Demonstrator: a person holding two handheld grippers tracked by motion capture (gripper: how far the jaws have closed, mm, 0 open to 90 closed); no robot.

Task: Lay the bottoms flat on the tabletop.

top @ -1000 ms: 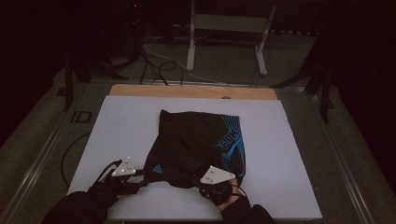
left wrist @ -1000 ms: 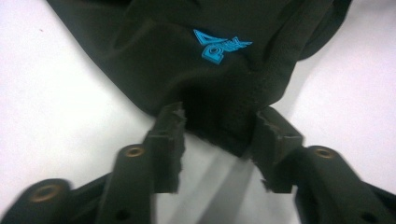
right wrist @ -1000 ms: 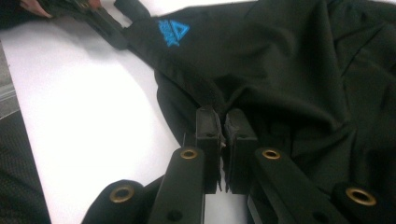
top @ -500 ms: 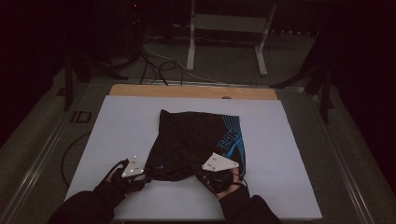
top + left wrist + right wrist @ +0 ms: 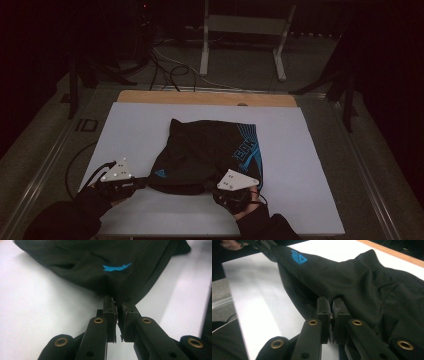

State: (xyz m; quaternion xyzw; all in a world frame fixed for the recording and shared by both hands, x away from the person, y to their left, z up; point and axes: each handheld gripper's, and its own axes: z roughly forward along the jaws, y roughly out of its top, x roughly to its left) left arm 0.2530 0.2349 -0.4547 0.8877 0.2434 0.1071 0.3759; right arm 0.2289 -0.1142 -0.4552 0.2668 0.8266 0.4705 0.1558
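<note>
A black garment [image 5: 210,150] with blue printing lies on the white table top [image 5: 140,130]. My left gripper [image 5: 144,182] holds its near left corner. In the left gripper view the jaws have just been closing, and the gripper [image 5: 119,312] now pinches a fold of the black cloth [image 5: 100,255] below a small blue logo. My right gripper [image 5: 218,188] is shut on the near right edge. The right gripper view has that gripper [image 5: 332,307] clamped on the cloth [image 5: 367,285], whose hem stretches up toward the left gripper [image 5: 263,245].
A wooden strip [image 5: 200,98] borders the table's far side. On the floor beyond it are a metal stand [image 5: 240,30] and loose cables [image 5: 165,62]. White surface lies bare to the left, right and far side of the garment.
The left gripper has closed in on the garment's near left corner and risen with it. The right gripper has lifted slightly, so the near hem is now raised between the two.
</note>
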